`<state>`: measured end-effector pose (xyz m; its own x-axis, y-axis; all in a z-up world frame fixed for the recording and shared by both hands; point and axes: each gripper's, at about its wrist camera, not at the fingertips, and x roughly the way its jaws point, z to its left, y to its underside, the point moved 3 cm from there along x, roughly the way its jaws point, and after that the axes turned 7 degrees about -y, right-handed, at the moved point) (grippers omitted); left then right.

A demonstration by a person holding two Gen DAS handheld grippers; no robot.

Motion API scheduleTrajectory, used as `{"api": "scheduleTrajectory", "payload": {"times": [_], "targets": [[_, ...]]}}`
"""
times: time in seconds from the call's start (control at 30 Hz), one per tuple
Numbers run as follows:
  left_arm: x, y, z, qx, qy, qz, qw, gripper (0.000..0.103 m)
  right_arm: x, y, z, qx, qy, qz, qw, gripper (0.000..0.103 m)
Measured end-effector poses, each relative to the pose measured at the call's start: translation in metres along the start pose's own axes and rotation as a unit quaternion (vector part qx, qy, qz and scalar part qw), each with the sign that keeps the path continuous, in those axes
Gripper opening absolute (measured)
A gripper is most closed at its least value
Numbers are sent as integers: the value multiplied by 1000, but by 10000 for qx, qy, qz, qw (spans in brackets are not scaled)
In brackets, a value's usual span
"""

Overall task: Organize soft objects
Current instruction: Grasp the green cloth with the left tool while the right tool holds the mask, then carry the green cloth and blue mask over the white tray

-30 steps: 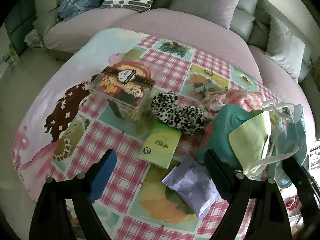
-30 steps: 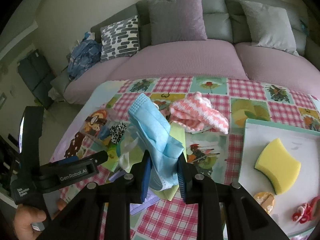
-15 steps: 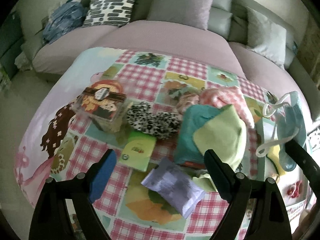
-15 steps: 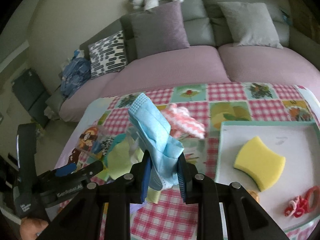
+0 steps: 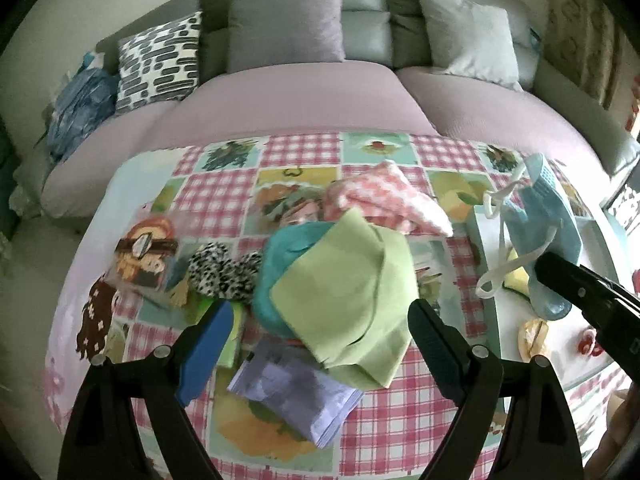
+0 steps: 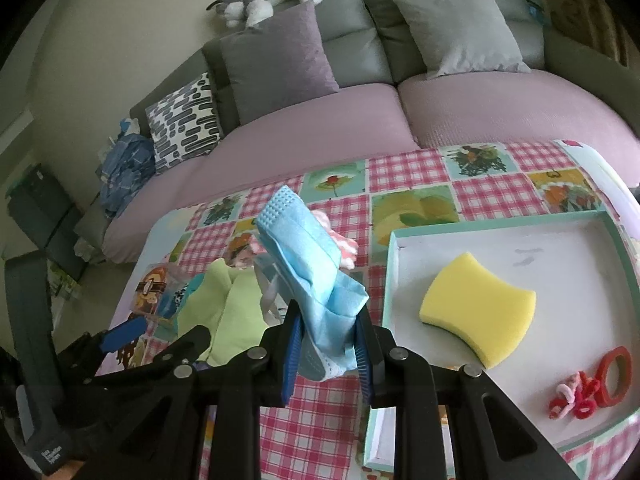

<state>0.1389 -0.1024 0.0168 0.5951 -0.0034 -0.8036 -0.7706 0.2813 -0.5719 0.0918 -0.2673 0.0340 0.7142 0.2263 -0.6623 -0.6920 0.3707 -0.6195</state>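
A tray [image 6: 608,228] sits right on the table [image 6: 416,168], holding a sponge [image 6: 478,308]. Cloths [image 5: 348,280] pile left. A sofa [image 6: 320,120] stands behind.

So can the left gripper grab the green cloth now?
Probably yes. The left gripper has its jaws open and holds nothing, and the green cloth lies on top of the pile right ahead with nothing covering it.
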Motion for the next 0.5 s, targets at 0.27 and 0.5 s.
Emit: {"api": "scheduleTrajectory", "payload": {"times": [0.27,0.5], "targets": [[13,-3,-18,299,-216,72,9993,81,-4,1,-15,191,51,-11,9998,26],[21,1,-22,434,-388,167,9982,57,-9,2,-20,272,32,-62,9996,26]]}}
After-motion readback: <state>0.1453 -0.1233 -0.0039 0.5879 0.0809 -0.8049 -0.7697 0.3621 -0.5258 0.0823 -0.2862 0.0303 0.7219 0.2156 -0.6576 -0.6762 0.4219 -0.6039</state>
